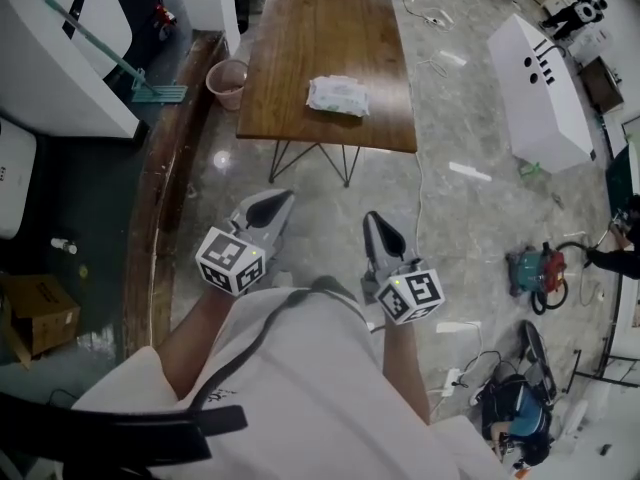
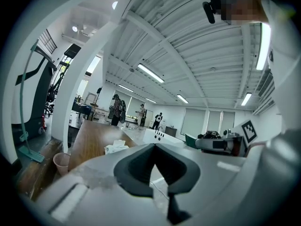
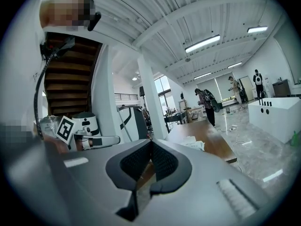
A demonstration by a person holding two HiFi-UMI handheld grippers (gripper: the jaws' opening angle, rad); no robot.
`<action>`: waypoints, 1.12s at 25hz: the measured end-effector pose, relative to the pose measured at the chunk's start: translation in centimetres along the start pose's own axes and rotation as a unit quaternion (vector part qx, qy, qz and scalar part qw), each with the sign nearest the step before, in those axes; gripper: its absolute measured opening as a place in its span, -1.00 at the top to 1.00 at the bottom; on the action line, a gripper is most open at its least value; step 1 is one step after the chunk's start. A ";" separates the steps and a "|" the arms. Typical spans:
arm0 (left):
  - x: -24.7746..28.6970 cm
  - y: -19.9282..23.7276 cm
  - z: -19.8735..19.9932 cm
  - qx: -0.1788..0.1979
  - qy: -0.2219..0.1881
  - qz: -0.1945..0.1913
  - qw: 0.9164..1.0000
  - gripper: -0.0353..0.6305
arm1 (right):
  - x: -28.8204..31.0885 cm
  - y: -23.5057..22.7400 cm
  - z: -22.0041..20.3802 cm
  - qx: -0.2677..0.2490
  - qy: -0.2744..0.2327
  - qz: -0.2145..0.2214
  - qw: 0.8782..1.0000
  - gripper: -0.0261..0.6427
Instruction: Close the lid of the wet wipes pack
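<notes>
Grey-padded jaws are meeting at their tips on both tools: we are holding the left gripper [image 1: 272,200] and the right gripper [image 1: 373,220] closed and empty above the floor [image 1: 450,218], near us. Well beyond them, the wet wipes pack [image 1: 338,96] is lying on the wooden table [image 1: 320,28].

Smooth wooden table [image 1: 320,28] — wipes pack [image 1: 338,96] seemingly soft plastic; floor [image 1: 470,228] glossy stone.

No legible text or numbers; wet wipes pack [image 1: 338,96] print too small.
</notes>
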State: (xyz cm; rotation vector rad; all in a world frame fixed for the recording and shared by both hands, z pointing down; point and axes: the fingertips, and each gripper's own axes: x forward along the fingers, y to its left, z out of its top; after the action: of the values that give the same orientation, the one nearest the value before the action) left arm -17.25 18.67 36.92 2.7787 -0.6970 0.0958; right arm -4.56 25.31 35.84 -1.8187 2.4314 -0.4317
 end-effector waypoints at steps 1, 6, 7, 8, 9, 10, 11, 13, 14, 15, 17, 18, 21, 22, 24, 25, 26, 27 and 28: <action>-0.3 0.2 0.0 -0.002 -0.001 0.001 1.000 0.89 | 0.0 0.1 -0.1 0.002 -0.001 -0.002 1.000 0.89; -2.0 1.8 -0.3 -0.009 -0.003 0.013 1.000 0.89 | 0.7 0.8 -0.1 0.003 -0.003 -0.001 1.000 0.89; -2.1 2.2 -0.4 -0.011 -0.002 0.015 1.000 0.89 | 0.9 0.9 0.0 0.002 -0.002 -0.001 1.000 0.89; -2.2 2.5 -0.5 -0.013 -0.002 0.016 1.000 0.89 | 1.1 1.0 0.0 0.001 0.001 -0.001 1.000 0.89; -2.3 2.7 -0.6 -0.016 -0.002 0.017 1.000 0.89 | 1.3 1.0 -0.1 0.001 0.004 0.000 1.000 0.89; -2.4 2.9 -0.7 -0.019 -0.001 0.017 1.000 0.89 | 1.5 1.1 -0.3 0.001 0.008 0.003 1.000 0.89; -2.5 2.9 -0.9 -0.021 0.000 0.017 1.000 0.89 | 1.7 1.1 -0.5 0.001 0.011 0.006 1.000 0.89; -2.3 3.1 -1.0 -0.021 0.001 0.016 1.000 0.89 | 2.1 1.1 -0.7 0.000 0.014 0.010 1.000 0.89; -2.1 3.2 -1.0 -0.021 0.001 0.017 1.000 0.89 | 2.3 1.0 -0.8 0.000 0.014 0.011 1.000 0.89; -1.9 3.4 -1.0 -0.021 0.001 0.018 1.000 0.89 | 2.6 0.9 -0.7 0.000 0.014 0.012 1.000 0.89; -1.5 3.8 -1.0 -0.022 0.001 0.022 1.000 0.89 | 3.3 0.5 -0.7 0.003 0.015 0.015 1.000 0.89; -1.2 4.0 -1.0 -0.022 0.002 0.025 0.999 0.89 | 3.8 0.2 -0.6 0.003 0.016 0.017 1.000 0.89; -0.1 4.8 -0.8 -0.019 0.005 0.032 0.999 0.89 | 5.0 -1.1 -0.3 0.005 0.014 0.023 1.000 0.89; 0.4 5.2 -0.7 -0.018 0.004 0.035 0.999 0.89 | 5.6 -1.6 -0.1 0.005 0.012 0.027 1.000 0.89; 1.7 5.9 -0.2 -0.013 0.004 0.040 0.999 0.89 | 6.9 -2.7 0.4 0.003 0.012 0.034 0.999 0.89; 2.5 6.4 0.1 -0.011 0.004 0.042 0.999 0.89 | 7.6 -3.3 0.6 0.002 0.013 0.038 0.999 0.89; 3.4 6.8 0.3 -0.010 0.005 0.044 0.999 0.89 | 8.2 -4.0 0.8 0.001 0.015 0.042 0.999 0.89; 4.3 7.0 0.5 -0.010 0.007 0.046 0.999 0.89 | 8.9 -4.7 1.0 0.001 0.017 0.046 0.999 0.89; 5.3 7.2 0.8 -0.009 0.008 0.045 0.999 0.89 | 9.5 -5.4 1.2 0.002 0.019 0.051 0.999 0.89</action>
State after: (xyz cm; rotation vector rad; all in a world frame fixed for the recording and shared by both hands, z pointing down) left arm -15.97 9.91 38.65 2.7263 -0.8144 0.1290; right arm -2.03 14.64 37.14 -1.6905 2.5326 -0.4654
